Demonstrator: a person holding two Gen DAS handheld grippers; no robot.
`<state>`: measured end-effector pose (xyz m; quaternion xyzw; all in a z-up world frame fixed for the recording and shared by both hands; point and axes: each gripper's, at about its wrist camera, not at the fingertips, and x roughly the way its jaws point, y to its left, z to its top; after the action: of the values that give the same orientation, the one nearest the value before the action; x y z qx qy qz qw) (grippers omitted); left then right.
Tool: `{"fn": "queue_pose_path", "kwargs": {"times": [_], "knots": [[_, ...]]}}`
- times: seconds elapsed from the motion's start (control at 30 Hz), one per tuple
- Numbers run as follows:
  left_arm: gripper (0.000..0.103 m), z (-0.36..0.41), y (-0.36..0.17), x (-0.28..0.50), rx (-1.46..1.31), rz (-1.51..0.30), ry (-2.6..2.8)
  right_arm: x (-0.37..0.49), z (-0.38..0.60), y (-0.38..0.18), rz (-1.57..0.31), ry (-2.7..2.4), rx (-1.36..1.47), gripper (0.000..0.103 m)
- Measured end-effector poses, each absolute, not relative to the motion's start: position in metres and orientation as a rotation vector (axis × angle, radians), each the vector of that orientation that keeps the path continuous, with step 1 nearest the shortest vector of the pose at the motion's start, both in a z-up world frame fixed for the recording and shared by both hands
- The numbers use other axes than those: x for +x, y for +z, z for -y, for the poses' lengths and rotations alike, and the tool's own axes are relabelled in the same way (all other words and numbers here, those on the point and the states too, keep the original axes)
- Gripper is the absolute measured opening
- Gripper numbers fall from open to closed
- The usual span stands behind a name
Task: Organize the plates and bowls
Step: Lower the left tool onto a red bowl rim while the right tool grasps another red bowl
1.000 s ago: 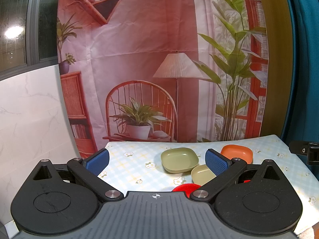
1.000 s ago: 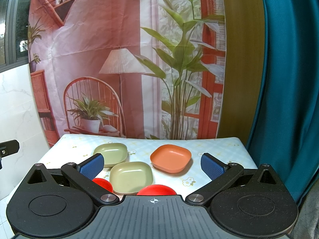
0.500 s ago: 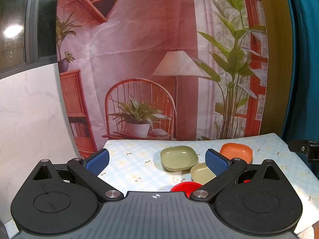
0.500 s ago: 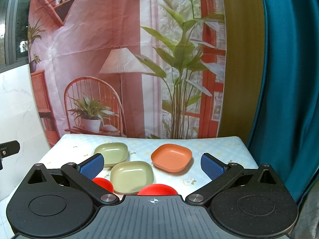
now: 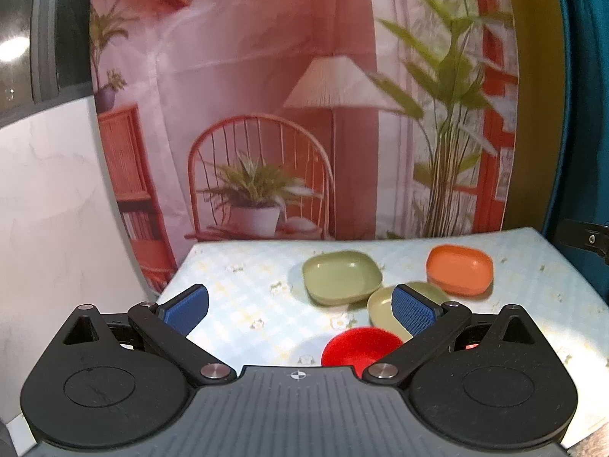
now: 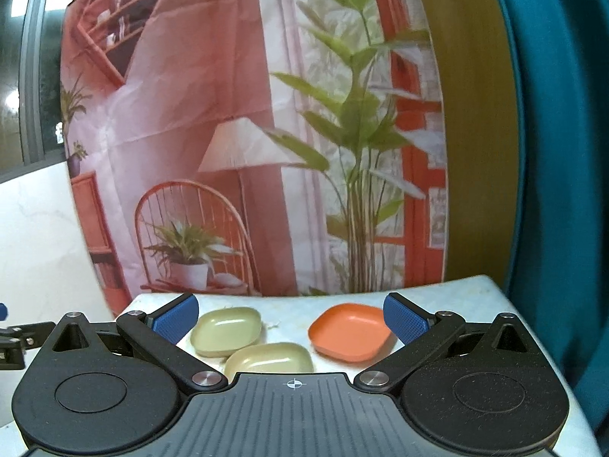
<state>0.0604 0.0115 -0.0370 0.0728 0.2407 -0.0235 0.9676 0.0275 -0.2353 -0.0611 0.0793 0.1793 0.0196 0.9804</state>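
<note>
**Ana:** Since nothing is picked up yet, where does everything sit?

**Ben:** All on the bench (image 5: 236,297), under its checked floral cloth. Take the orange plate (image 6: 350,331) as landmark. 2 olive-green square dishes lie to its left: the far green plate (image 6: 226,329) about level with it, the near green plate (image 6: 270,360) closer to the camera, their rims touching or nearly so. From the left wrist view a red bowl (image 5: 359,348) sits nearest of all, in front of the near green plate.

**Ana:** And the jaws?

**Ben:** The left gripper (image 5: 300,306) has its jaws spread wide with nothing between them. The right gripper (image 6: 291,318) is the same, and the orange plate lies just beyond its right pad.

**Ana:** How would these pieces handle?

**Ben:** I judge them to be light, stiff plastic or melamine, smooth and a bit slippery, unlikely to break. They are shallow with raised rims, so the rim is the place to pinch, 1 pad inside and 1 outside. Gripped at 1 edge, a plate would tilt, so a firm squeeze seems wise.

**Ana:** Anything you cannot see?

**Ben:** Plenty. The right gripper's body covers the near green plate's front edge, and the red bowl is hidden from that view. In the left view the right pad covers part of the near green plate, and a red glint behind the linkage may be a second red piece; I cannot tell.
</note>
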Motion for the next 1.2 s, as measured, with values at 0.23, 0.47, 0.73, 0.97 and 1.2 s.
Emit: {"fn": "queue_pose_path", "kwargs": {"times": [0.23, 0.47, 0.73, 0.97, 1.2], "knots": [[0.103, -0.021, -0.066, 0.089, 0.110, -0.541, -0.065, 0.054, 0.221, -0.091, -0.450, 0.063, 0.116, 0.103], [0.100, -0.031, -0.096, 0.114, 0.074, -0.621, -0.072, 0.076, 0.200, -0.121, -0.496, 0.106, 0.059, 0.103], [0.074, -0.030, -0.137, 0.128, 0.015, -0.751, -0.106, 0.084, 0.197, -0.167, -0.611, 0.147, 0.067, 0.096], [0.052, -0.015, -0.158, 0.129, 0.037, -0.836, -0.172, 0.078, 0.199, -0.189, -0.665, 0.171, 0.090, 0.081], [0.021, -0.007, -0.158, 0.125, 0.056, -0.805, -0.199, 0.073, 0.200, -0.201, -0.708, 0.188, 0.124, 0.074]]}}
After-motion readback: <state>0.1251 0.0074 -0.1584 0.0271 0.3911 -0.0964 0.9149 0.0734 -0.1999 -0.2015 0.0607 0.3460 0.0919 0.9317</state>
